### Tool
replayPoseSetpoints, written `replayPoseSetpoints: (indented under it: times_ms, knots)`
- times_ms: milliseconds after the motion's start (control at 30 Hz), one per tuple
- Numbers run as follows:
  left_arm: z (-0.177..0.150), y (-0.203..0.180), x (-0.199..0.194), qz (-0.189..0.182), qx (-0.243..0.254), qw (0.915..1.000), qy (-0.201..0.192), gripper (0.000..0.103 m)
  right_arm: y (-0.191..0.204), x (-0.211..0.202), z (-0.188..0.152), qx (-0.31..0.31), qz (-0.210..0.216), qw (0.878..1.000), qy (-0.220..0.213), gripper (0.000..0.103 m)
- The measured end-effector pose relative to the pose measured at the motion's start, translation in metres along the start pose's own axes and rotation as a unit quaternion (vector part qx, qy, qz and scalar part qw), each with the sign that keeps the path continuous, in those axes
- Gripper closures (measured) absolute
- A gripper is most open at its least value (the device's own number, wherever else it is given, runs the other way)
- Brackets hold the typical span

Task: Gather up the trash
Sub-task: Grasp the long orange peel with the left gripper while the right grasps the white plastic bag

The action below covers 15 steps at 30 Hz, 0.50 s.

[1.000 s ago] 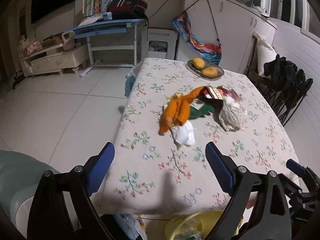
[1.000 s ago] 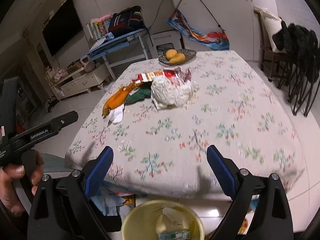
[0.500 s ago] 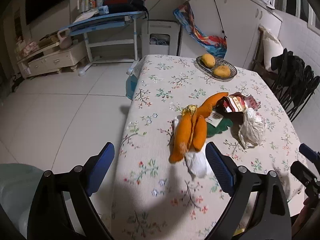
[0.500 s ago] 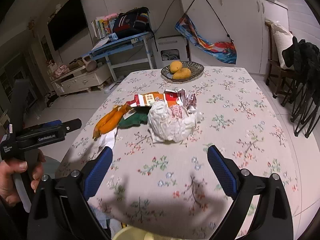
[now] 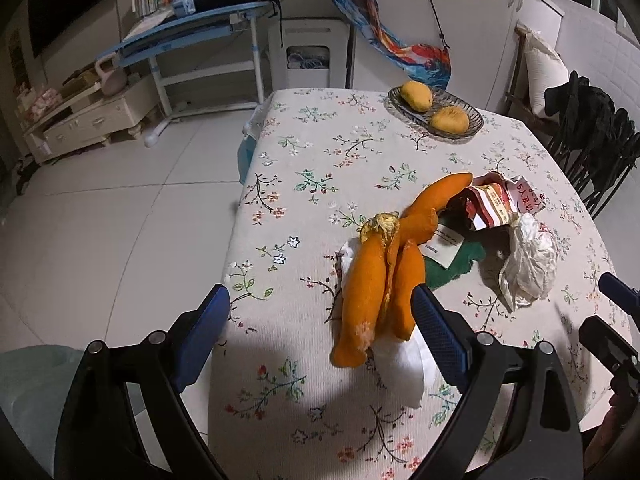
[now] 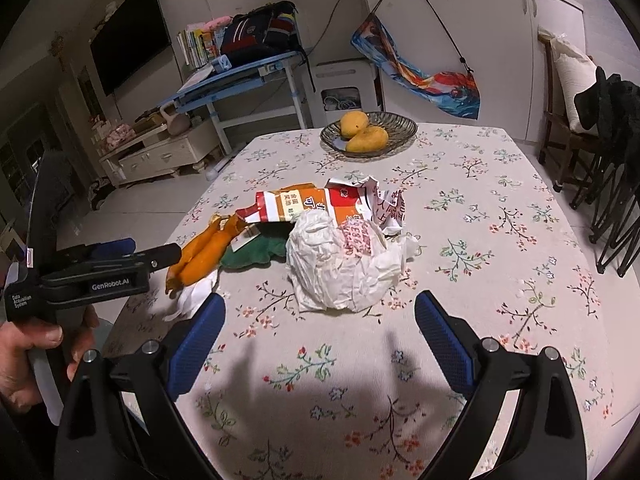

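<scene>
A trash pile lies mid-table on the floral tablecloth: an orange fruit peel over a white tissue, a green scrap, a torn red-and-orange wrapper and a crumpled white paper wad. My left gripper is open, its right finger beside the peel's near end. My right gripper is open just short of the paper wad. The peel and wrapper lie behind it.
A glass dish with two mangoes stands at the table's far end. Folded black chairs stand to the right. A blue desk and a low cabinet stand across the tiled floor.
Both grippers have moved forward over the table toward the trash pile. The yellow bin below the table edge has dropped out of view. Both stay open.
</scene>
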<state>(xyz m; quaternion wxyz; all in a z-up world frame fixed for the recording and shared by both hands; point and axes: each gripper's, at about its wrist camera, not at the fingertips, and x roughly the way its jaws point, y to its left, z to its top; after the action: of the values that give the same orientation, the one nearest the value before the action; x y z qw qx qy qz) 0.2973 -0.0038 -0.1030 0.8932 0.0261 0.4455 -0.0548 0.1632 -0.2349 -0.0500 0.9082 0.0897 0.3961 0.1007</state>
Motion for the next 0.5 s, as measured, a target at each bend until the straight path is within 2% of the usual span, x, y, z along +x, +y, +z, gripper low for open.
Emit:
replayPoseSetpoints:
  times_ms: [200, 367, 500]
  knots:
    - [0.004, -0.003, 0.011, 0.002, 0.01, 0.9999, 0.013, 0.016, -0.004, 0.013, 0.006, 0.006, 0.001, 1.0, 0.008, 0.011]
    - [0.01, -0.003, 0.023, -0.007, 0.007, 0.9996, 0.027, 0.028, -0.005, 0.022, 0.01, 0.009, 0.002, 1.0, 0.011, 0.011]
    - [0.011, -0.008, 0.031, -0.023, 0.012, 0.9988, 0.042, 0.045, -0.005, 0.028, 0.012, 0.013, 0.005, 1.0, 0.014, 0.011]
